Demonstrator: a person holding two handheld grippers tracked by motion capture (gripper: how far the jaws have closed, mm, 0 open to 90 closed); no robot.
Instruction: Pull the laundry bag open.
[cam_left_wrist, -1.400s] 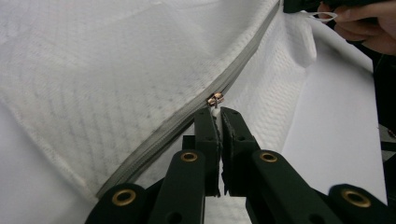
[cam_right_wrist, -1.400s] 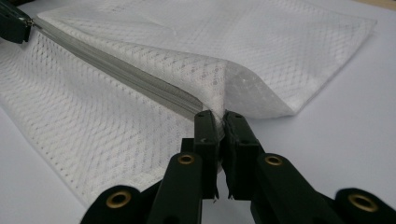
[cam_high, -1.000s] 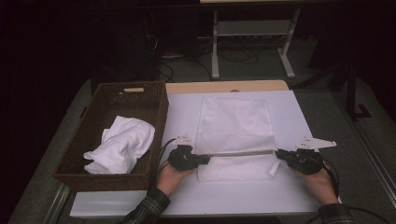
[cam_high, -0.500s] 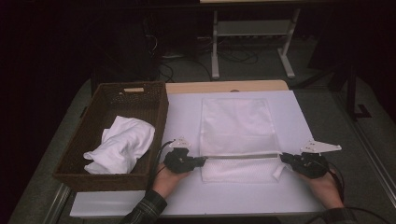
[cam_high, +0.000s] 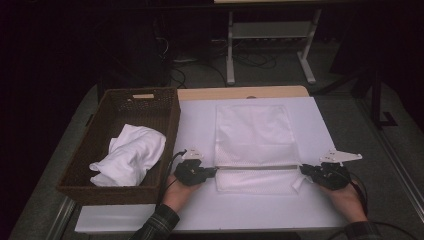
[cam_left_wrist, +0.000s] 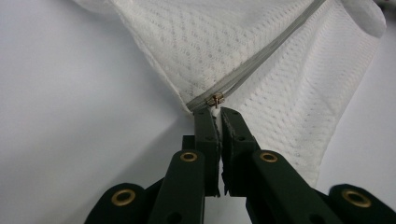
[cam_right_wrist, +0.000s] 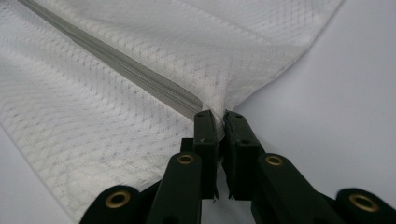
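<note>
A: High view, item one?
B: White mesh laundry bag (cam_high: 255, 145), flat on the white table (cam_high: 200, 215), near edge folded along its grey zipper (cam_high: 257, 167). The left gripper (cam_high: 212, 171) has the zipper's left end, the right gripper (cam_high: 305, 170) its right end. The zipper line runs straight between them, so I judge the two hands are pulling it taut to set the fold.

A: Item two?
B: Brown wicker basket (cam_high: 165, 107) at the table's left, a crumpled white cloth (cam_high: 130, 155) inside. Likely stock for sorting or folding; well apart from both grippers.

A: Left gripper view?
B: Jaws nearly together, pinching the bag's corner just behind the small brass zipper pull (cam_left_wrist: 216, 99). Mesh (cam_left_wrist: 289, 93) fans away on both sides of the zipper, which suggests the grip sits at the seam so the fabric hangs evenly.

A: Right gripper view?
B: Jaws closed likewise, only a slit between them, clamped on the corner where the zipper (cam_right_wrist: 121, 70) ends. The mesh (cam_right_wrist: 84, 130) spreads flat on the table beyond. Holding both ends keeps the fold line square.
</note>
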